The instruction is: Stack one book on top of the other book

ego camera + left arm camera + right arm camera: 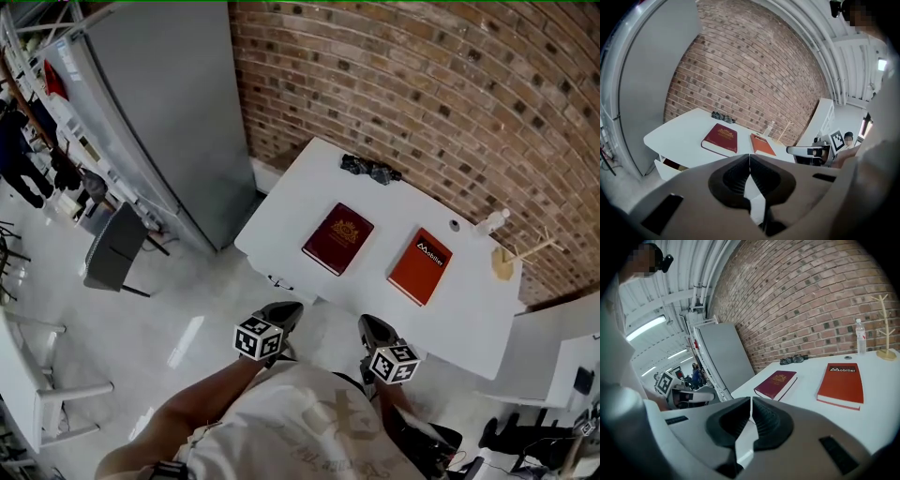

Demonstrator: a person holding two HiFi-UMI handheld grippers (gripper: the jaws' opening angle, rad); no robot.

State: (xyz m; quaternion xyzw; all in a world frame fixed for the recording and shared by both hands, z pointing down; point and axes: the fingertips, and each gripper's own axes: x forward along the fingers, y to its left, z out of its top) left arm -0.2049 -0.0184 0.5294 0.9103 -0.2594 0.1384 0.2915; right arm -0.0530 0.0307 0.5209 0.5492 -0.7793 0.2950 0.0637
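Two books lie flat and side by side on the white table (291, 211): a dark red book (337, 238) on the left and an orange-red book (420, 266) on the right. Both grippers hover short of the table's near edge, over the floor. My left gripper (286, 314) is shut and empty, with the dark red book (721, 138) ahead of it. My right gripper (372, 328) also has its jaws together and holds nothing. The orange-red book (841, 383) lies ahead of it and to its right. Neither gripper touches a book.
At the table's far edge lie a black bundle (369, 169), a small bottle (491, 222) and a wooden branch stand (506, 261). A brick wall (422, 84) backs the table. A grey cabinet (159, 103) and a chair (114, 246) stand to the left, white furniture (553, 356) to the right.
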